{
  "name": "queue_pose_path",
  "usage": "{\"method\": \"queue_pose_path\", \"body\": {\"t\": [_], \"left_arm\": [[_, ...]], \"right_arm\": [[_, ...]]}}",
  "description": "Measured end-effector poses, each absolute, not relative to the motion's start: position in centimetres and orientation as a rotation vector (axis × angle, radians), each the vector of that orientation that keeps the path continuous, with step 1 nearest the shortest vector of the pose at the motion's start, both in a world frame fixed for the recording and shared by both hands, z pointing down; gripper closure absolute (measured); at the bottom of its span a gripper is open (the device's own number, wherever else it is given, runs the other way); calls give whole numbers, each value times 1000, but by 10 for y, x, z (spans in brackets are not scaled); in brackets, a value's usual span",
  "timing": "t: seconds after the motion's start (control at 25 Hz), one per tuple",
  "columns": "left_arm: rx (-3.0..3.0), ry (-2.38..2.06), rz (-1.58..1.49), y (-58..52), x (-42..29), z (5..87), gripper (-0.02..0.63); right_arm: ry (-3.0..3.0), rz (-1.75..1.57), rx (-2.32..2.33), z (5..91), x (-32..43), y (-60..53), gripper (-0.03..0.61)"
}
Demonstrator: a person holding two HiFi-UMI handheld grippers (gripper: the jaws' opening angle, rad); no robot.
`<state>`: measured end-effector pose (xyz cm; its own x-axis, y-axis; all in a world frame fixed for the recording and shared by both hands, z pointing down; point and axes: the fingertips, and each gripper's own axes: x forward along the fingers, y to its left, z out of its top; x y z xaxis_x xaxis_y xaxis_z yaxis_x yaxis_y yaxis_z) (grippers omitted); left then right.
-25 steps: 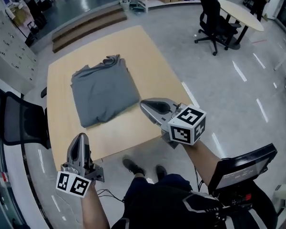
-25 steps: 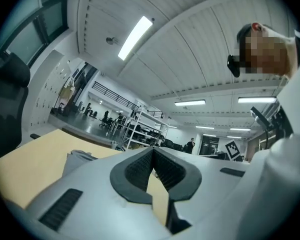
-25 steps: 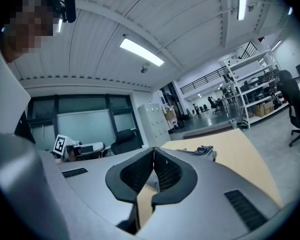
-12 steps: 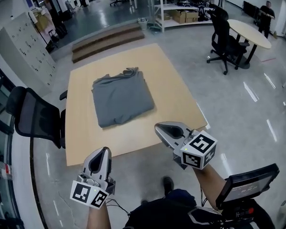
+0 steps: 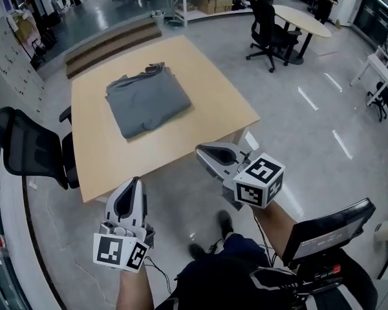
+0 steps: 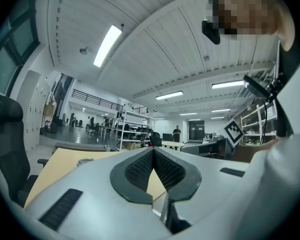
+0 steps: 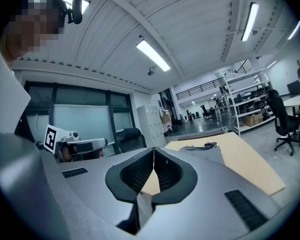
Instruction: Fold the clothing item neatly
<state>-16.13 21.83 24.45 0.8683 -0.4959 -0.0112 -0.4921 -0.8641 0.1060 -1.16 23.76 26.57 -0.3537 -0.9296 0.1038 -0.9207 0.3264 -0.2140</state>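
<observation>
Head view looks steeply down from well off the table's (image 5: 207, 82) near edge; cameras on left gripper (image 5: 133, 185) and right gripper (image 5: 204, 152) face level across it.

The room is brightly and evenly lit by ceiling light strips (image 6: 108, 45), seen in both gripper views. Streaks of glare are thrown on the glossy floor (image 5: 310, 128) at the head view's right. Strong fisheye bending is seen toward all edges; the gripper views' corners are blacked out.

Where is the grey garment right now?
In the head view, the garment lies folded on the table, toward its far left part; a black chair stands off the table's left side.
</observation>
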Motion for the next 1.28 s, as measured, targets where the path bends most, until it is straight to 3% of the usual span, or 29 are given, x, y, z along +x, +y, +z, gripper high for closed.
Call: {"method": "queue_pose_path", "body": {"t": [0.32,1.0,1.28], "left_arm": [[2927,-731,-64,277,-174,234,614],[2833,-886,11,421,-111,242,614],[2858,-883,34,448,-128,236,614]], "right_arm": [[2551,-287,-1793,245,-30,302,569],[2615,-247,-1667,240,23,448,569],[2597,-245,-1671,231,4,470,569]]}}
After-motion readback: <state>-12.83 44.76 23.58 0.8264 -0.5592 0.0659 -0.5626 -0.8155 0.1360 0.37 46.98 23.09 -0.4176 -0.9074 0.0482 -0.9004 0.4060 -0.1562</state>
